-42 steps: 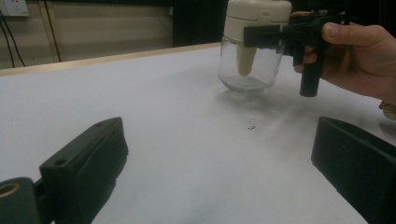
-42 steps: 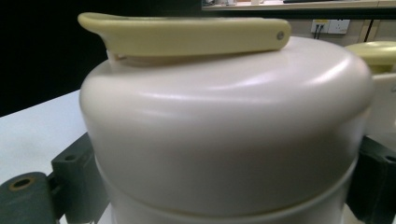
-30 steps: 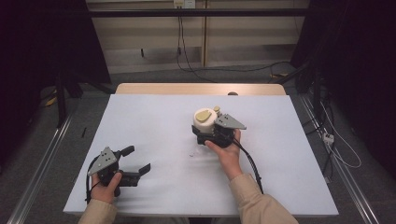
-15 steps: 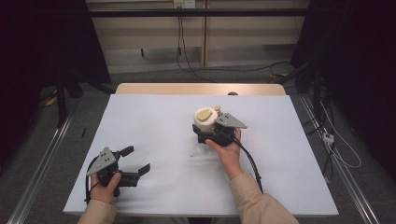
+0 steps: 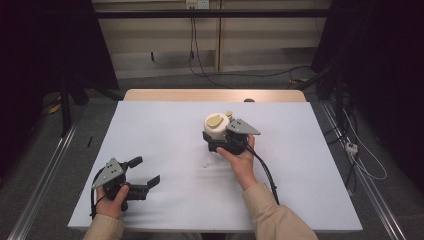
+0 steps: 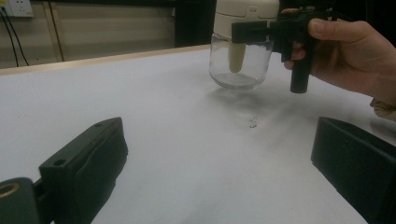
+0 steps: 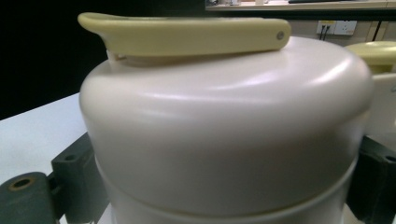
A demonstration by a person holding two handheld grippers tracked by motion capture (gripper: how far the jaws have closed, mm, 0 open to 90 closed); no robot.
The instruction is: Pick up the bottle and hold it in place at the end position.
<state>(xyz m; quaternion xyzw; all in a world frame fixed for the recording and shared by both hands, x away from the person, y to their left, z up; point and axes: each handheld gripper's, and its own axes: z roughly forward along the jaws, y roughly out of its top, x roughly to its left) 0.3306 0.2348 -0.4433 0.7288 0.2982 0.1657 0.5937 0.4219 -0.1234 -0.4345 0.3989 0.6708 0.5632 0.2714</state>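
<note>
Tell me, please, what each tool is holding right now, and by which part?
The right tool grips the glass jar by its cream lid, one jaw on each side. The left tool holds nothing; its jaws stand open above the table.

Between your left gripper [image 5: 142,172] and the jar [image 5: 216,131] the white table [image 5: 165,130] lies bare. Your right gripper [image 5: 220,142] and hand [image 5: 240,160] block the jar's near side.
</note>
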